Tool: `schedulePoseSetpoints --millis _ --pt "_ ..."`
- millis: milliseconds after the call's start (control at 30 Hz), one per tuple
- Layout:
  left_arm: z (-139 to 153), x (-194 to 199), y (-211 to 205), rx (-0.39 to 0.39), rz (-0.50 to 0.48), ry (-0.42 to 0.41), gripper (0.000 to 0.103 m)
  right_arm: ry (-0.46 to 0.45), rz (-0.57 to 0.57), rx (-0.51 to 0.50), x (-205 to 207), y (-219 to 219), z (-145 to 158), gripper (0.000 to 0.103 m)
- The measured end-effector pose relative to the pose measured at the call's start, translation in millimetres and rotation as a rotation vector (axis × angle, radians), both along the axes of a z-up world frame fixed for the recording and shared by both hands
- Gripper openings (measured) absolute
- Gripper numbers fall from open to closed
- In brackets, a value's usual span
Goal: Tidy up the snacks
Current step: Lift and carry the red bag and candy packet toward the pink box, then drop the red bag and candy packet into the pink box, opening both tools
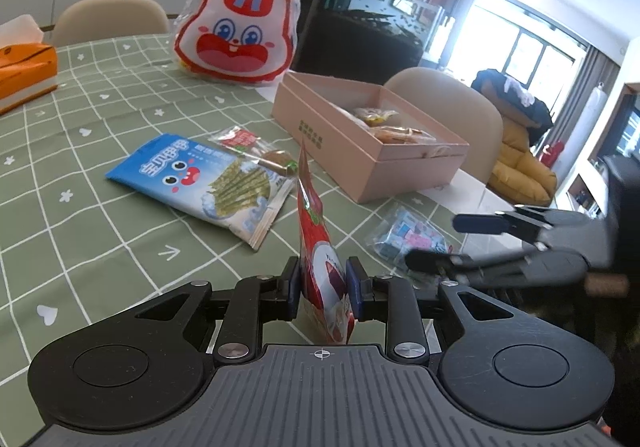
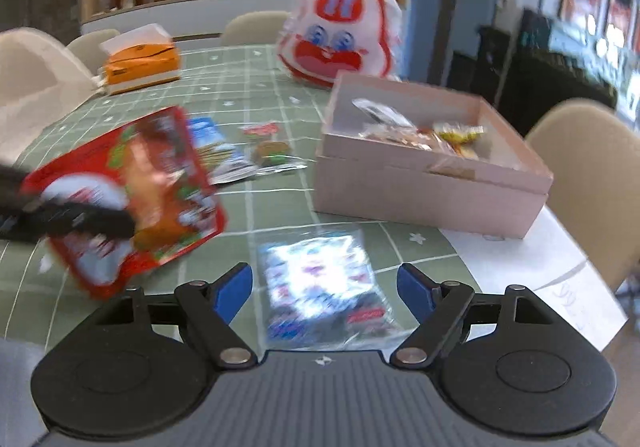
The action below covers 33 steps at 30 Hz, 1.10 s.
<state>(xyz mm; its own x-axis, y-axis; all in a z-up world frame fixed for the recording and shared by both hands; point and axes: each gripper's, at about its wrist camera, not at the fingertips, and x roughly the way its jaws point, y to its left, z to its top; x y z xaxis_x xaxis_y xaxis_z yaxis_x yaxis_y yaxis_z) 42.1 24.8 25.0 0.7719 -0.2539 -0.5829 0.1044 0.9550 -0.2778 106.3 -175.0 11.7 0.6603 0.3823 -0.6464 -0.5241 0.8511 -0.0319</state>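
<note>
Green grid-check tablecloth (image 1: 80, 175), soft fabric. Pink cardboard box (image 1: 400, 163), rectangular, open, wrapped snacks inside. Glossy red snack bag (image 1: 320, 259) pinched edge-on, lifted, in left gripper (image 1: 323, 287). Right gripper (image 2: 324, 287) wide, over crinkly clear packet (image 2: 320, 287). Writing unreadable.

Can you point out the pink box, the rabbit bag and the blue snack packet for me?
pink box (image 1: 412, 175), left wrist view, its near side wall.
rabbit bag (image 1: 240, 27), left wrist view, the rabbit's face.
blue snack packet (image 1: 200, 183), left wrist view, middle of its front.
</note>
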Motion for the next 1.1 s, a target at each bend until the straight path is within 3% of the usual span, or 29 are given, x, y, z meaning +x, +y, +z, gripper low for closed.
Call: schedulePoseSetpoints --millis 133,267,633,733,933,1000,1100 --pt "0 0 0 -0.004 0.001 0.002 0.028 0.141 -0.023 0.083 23 -7 -8 0.080" --pt "0 0 1 -0.008 0.001 0.003 0.028 0.107 -0.023 0.062 12 -6 -7 0.065" --pt "11 -21 -28 0.020 -0.067 -0.009 0.028 -0.025 0.038 0.081 -38 -33 36 0.062" --pt "36 -24 -36 -0.024 -0.070 -0.045 0.028 -0.032 0.063 0.141 -37 -49 63 0.062" --pt "122 8 -57 -0.011 -0.039 -0.262 0.028 -0.181 0.074 0.226 -9 -73 148 0.062" --pt "140 38 -60 -0.043 -0.027 -0.274 0.028 -0.212 0.041 0.235 15 -77 172 0.062" --pt "146 99 -59 -0.123 0.004 -0.228 0.028 -0.209 -0.044 0.232 61 -83 191 0.062"
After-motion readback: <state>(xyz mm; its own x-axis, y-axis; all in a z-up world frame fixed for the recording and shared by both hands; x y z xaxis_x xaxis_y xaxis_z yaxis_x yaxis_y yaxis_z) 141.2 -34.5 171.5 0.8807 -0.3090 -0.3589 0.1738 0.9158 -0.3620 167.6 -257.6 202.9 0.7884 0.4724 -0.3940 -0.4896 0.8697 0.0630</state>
